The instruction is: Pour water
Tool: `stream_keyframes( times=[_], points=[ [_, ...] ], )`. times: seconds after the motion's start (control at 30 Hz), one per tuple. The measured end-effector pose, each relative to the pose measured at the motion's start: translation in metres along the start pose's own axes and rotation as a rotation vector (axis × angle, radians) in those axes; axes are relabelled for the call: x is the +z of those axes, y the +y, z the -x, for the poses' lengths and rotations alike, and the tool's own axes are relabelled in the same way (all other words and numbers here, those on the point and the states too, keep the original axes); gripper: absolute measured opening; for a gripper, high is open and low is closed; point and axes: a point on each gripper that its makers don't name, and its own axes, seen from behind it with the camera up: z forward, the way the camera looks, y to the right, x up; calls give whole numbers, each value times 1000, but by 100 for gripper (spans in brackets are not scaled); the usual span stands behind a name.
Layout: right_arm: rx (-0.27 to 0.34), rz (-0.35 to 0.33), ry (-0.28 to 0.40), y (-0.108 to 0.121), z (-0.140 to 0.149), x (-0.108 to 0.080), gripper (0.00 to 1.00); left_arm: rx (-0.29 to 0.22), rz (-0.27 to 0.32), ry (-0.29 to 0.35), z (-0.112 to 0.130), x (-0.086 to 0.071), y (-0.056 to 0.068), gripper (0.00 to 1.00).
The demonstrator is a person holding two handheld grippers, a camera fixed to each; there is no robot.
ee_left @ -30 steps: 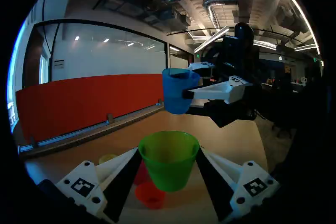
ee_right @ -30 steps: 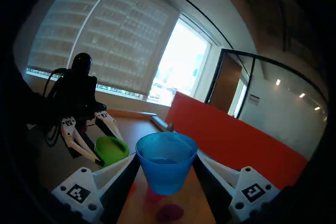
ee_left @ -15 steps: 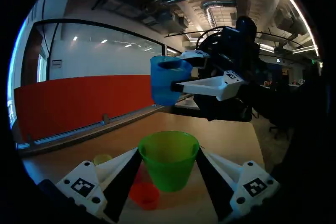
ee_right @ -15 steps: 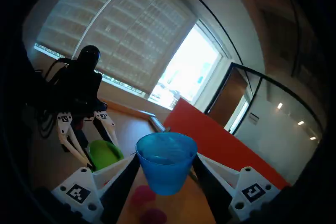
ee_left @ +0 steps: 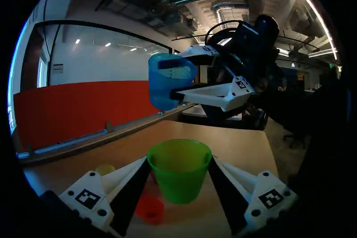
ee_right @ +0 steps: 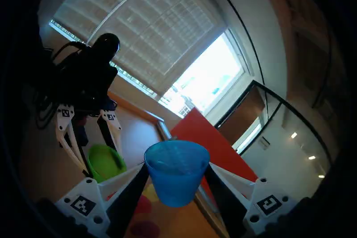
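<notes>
In the left gripper view my left gripper (ee_left: pixel 179 180) is shut on a green cup (ee_left: pixel 179 175), held upright above the wooden table (ee_left: pixel 241 142). Beyond and above it my right gripper (ee_left: pixel 178 87) holds a blue cup (ee_left: pixel 167 81), tilted toward the green one. In the right gripper view my right gripper (ee_right: pixel 176 182) is shut on the blue cup (ee_right: pixel 176 177), with water inside. The green cup (ee_right: pixel 105 161) sits lower left there, between the fingers (ee_right: pixel 67 135) of the left gripper (ee_right: pixel 101 166).
Small red (ee_left: pixel 150 209) and yellow (ee_left: pixel 105 169) cups lie on the table below the green cup. A red partition (ee_left: pixel 80 110) with a rail runs along the table's far edge. A window with blinds (ee_right: pixel 147 46) stands behind the left gripper.
The blue cup has risen, moved left toward the green cup and tilted more. The right gripper view has rolled accordingly. The green cup has stayed in place.
</notes>
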Motion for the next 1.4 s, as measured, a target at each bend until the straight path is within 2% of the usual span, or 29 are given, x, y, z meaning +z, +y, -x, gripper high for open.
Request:
stream_keyframes(
  times=[0.8, 1.4],
  points=[
    [-236, 14, -49, 4, -3, 8, 89, 11, 21, -10, 0, 8, 7, 87],
    [-353, 20, -62, 4, -4, 13, 89, 12, 23, -12, -3, 11, 7, 87]
  ],
)
